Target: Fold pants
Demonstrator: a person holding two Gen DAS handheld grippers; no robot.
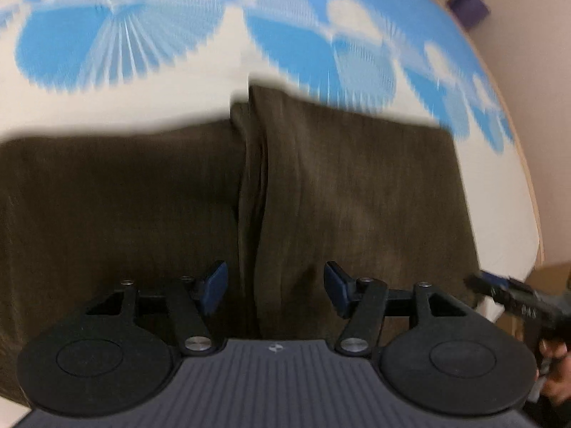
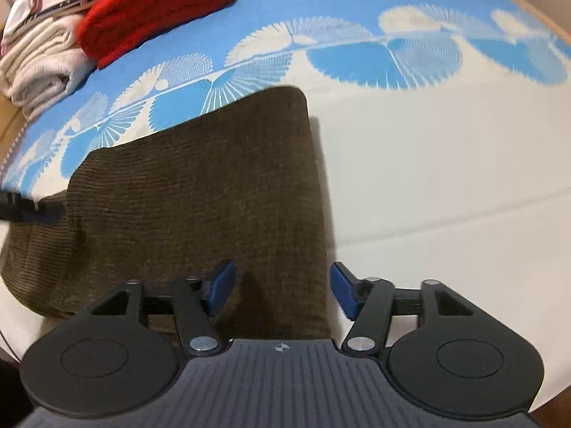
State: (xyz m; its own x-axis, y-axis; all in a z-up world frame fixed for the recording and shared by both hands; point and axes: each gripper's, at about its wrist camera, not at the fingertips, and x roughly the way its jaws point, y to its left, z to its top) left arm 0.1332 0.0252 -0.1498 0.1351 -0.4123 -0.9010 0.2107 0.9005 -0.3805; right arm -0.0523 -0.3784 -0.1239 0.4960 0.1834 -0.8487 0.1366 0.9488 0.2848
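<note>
Dark olive-brown corduroy pants (image 1: 321,185) lie flat on a bed sheet with blue and white fan patterns (image 1: 142,100). In the left wrist view a vertical fold or seam runs down their middle. My left gripper (image 1: 274,287) is open, just above the near part of the pants, empty. My right gripper (image 2: 282,290) is open over the near right corner of the pants (image 2: 200,192), one finger over cloth, the other over bare sheet (image 2: 428,178). The right gripper shows at the right edge of the left wrist view (image 1: 514,296); the left gripper's tip shows at the left edge (image 2: 32,208).
A red folded garment (image 2: 153,3) and a stack of pale folded towels and clothes (image 2: 39,60) sit at the far left of the bed. A wooden bed edge and wall lie to the right (image 1: 517,71), with a dark purple object (image 1: 467,5).
</note>
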